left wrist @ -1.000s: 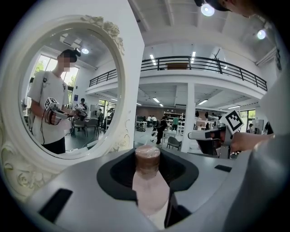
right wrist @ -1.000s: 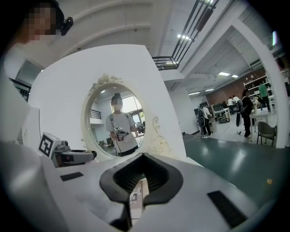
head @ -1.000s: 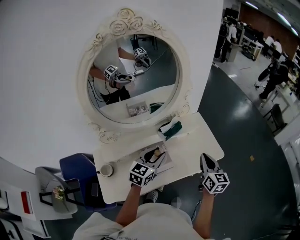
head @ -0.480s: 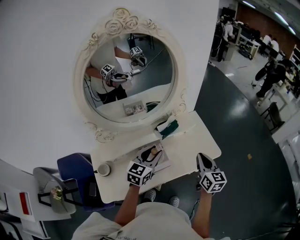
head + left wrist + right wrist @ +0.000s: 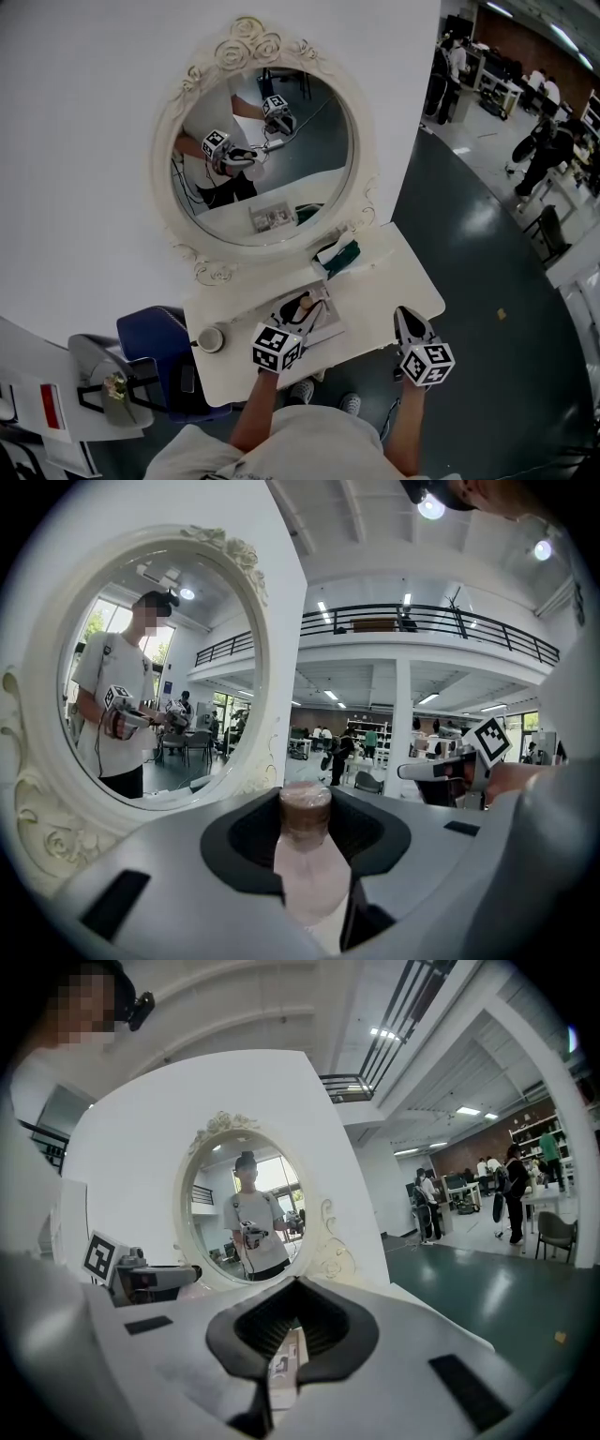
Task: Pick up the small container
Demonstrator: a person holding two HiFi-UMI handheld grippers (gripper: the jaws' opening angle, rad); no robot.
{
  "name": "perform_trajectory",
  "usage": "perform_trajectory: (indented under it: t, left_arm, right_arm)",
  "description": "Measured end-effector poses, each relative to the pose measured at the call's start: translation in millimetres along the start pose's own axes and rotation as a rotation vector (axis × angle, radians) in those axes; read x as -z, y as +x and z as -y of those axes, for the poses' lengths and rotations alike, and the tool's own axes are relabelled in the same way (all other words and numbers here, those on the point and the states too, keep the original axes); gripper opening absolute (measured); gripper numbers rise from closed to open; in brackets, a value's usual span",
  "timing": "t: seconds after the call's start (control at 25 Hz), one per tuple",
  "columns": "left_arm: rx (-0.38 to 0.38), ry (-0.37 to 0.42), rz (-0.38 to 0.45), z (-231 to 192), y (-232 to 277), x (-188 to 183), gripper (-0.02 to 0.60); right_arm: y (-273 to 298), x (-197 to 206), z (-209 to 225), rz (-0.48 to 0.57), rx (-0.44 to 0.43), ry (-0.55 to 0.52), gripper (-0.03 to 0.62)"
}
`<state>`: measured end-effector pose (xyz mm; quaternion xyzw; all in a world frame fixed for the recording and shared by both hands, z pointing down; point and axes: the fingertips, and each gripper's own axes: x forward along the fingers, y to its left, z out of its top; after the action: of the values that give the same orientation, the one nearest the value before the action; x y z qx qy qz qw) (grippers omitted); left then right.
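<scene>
The left gripper's (image 5: 307, 855) fingers are grasping the small container (image 5: 305, 813), its cap pointing to 12 o'clock. Keeping it upright and lifting it slowly is looking wisest. The right gripper's (image 5: 406, 317) fingers are pinching a slim box (image 5: 283, 1372).

legible text: none | brands: none | numbers: none | signs: none

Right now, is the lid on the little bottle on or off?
On. A brown cap sits on top of the small bottle, which is between the left gripper's jaws.
</scene>
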<state>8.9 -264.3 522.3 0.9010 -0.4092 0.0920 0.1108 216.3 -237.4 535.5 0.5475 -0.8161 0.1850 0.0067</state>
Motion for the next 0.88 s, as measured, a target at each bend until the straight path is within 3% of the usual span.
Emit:
perform_trajectory:
  t: [0.88]
  left_arm:
    - [-0.004,-0.016,0.008,-4.0,4.1,0.9,0.155]
  right_arm:
    - [4.2,-5.8,-3.6,-0.010,-0.020,-0.052,0.015]
